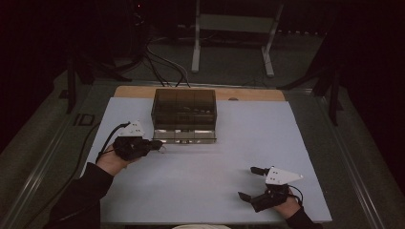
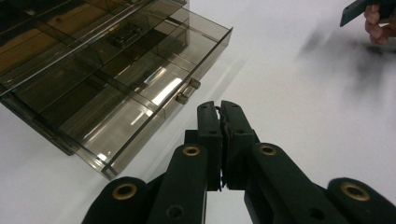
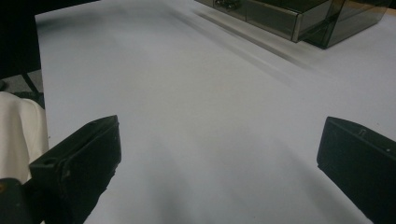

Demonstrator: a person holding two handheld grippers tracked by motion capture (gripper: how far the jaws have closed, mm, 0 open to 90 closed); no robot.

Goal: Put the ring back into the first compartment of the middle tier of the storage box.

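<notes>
Left gripper point(image 1: 157, 144) near smoked drawer box point(image 1: 184, 114), jaws pressed together, possibly pinching something thin; hard to tell. Right gripper point(image 1: 252, 183) well apart over white table point(image 1: 200, 181), jaws spread wide.

We look down on a dim lab or recording room: a white-topped table point(image 1: 248, 143) stands on grey flooring, black cables point(image 1: 162, 64) trail across the floor behind it, and a metal-legged stand point(image 1: 234, 38) sits against the dark far wall.
</notes>
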